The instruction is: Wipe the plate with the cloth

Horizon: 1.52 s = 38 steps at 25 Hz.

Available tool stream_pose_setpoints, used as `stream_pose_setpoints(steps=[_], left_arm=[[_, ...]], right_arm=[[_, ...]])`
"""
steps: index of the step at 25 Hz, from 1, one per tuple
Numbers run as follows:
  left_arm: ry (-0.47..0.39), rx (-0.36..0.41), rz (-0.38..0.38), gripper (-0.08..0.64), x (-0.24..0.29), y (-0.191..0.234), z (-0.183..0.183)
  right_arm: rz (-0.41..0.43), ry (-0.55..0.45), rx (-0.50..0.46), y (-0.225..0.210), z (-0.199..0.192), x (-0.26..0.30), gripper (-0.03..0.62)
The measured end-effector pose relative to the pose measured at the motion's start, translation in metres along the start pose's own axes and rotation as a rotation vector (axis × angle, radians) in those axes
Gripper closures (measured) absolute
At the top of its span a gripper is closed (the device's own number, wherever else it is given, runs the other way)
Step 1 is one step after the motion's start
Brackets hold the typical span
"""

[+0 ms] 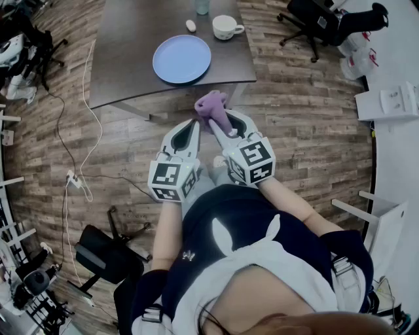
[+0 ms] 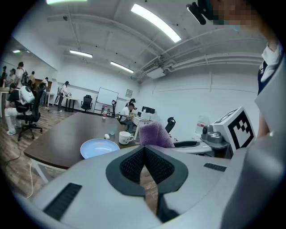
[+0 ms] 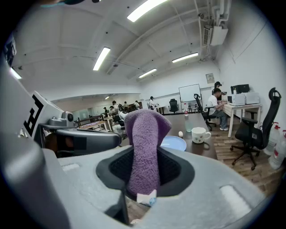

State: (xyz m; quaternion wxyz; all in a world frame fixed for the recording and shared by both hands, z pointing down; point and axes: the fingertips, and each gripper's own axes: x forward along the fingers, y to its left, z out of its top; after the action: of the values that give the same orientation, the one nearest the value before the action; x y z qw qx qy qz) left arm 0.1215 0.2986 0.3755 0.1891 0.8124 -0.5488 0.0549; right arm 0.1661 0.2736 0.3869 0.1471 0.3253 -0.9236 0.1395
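A light blue plate [image 1: 182, 59] lies near the front edge of a dark table [image 1: 124, 39], ahead of both grippers. My right gripper [image 1: 213, 122] is shut on a purple cloth [image 1: 212, 105] that sticks up past its jaws, short of the table edge and over the floor. In the right gripper view the cloth [image 3: 145, 143] fills the gap between the pads, with the plate [image 3: 175, 143] behind it. My left gripper [image 1: 194, 124] is alongside on the left, its pads closed together with nothing between them. The left gripper view shows the plate [image 2: 99, 148] ahead to the left and the cloth [image 2: 154, 134] to the right.
A white cup [image 1: 226, 27], a small white object [image 1: 190, 25] and a glass [image 1: 202, 6] stand behind the plate. Office chairs [image 1: 321, 19] are at the far right, and cables [image 1: 78, 180] trail over the wooden floor at the left. People sit at desks in the background.
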Motion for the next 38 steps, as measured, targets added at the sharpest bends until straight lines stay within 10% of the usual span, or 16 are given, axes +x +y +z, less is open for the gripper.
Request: stream_pose_setpoints(steps=[19, 38], left_arm=[[0.026, -0.020, 0.028, 0.557, 0.002, -0.016, -0.023], [0.053, -0.053, -0.003, 0.555, 0.029, 0.061, -0.010]], right_arm=[[0.031, 0.007, -0.006, -0.005, -0.022, -0.008, 0.466], [0.002, 0.067, 0.013, -0.010, -0.008, 0.067, 0.465]])
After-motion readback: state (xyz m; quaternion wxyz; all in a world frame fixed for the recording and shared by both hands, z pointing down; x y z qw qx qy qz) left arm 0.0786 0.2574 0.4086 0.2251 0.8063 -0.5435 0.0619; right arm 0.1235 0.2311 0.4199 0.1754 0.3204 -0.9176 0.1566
